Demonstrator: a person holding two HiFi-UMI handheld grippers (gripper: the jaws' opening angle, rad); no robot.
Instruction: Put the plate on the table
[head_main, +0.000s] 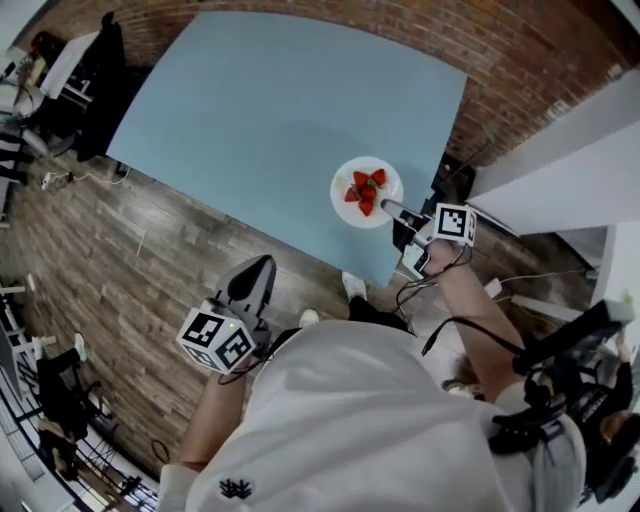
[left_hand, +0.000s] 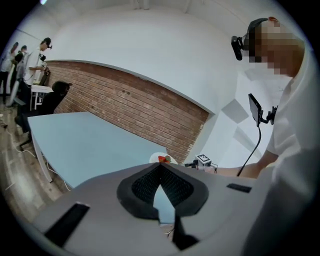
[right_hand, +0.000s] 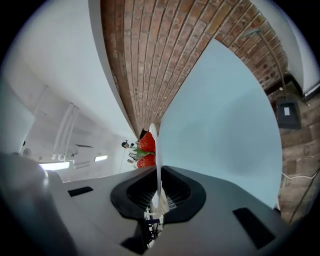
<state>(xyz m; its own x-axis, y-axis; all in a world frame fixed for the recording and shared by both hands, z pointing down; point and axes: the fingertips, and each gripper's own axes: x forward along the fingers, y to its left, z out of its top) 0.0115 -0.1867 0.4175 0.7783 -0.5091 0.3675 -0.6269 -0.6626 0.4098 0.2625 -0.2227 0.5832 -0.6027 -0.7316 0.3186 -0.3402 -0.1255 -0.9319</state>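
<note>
The right tool (head_main: 390, 208) is clamping the rim of the plate (head_main: 352, 168) of strawberries (head_main: 366, 191) at the desk's (head_main: 270, 120) near right corner, apparently down or nearly so, only the release remaining, I'd say, while the left tool (head_main: 258, 268) is hanging closed and empty off the desk.

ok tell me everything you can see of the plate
A small round white plate, smooth like ceramic, carrying red strawberries with green tops. It looks level over the near right corner of the light blue table, its rim pinched by the right gripper. Whether it touches the tabletop isn't clear.
</note>
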